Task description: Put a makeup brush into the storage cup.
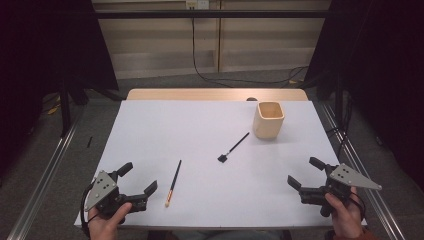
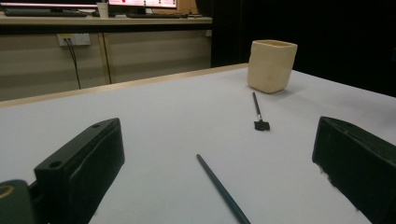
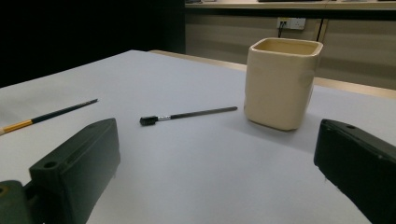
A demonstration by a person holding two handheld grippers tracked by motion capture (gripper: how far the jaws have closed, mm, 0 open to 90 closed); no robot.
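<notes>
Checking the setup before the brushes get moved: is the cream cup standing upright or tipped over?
Upright: the cream cup stands on its base on the white table, its open mouth facing up.

We see dim, even room light from above in the high view; the white table (image 1: pixel 200 130) is the brightest area, and the surroundings to both sides fall to near black. Shadows are soft and short. The cream cup (image 1: pixel 269 120) throws a faint shadow toward the right gripper (image 1: pixel 305 174), clearer in the right gripper view as a grey patch at its base. No glare on the table. The high view is slightly soft and grainy. In both gripper views the jaws nearest the lens are dark and blurred, while the flat brush (image 2: pixel 259 114) ahead of them is sharper. A screen glows, overexposed, far beyond the left gripper (image 2: pixel 215 158).
</notes>
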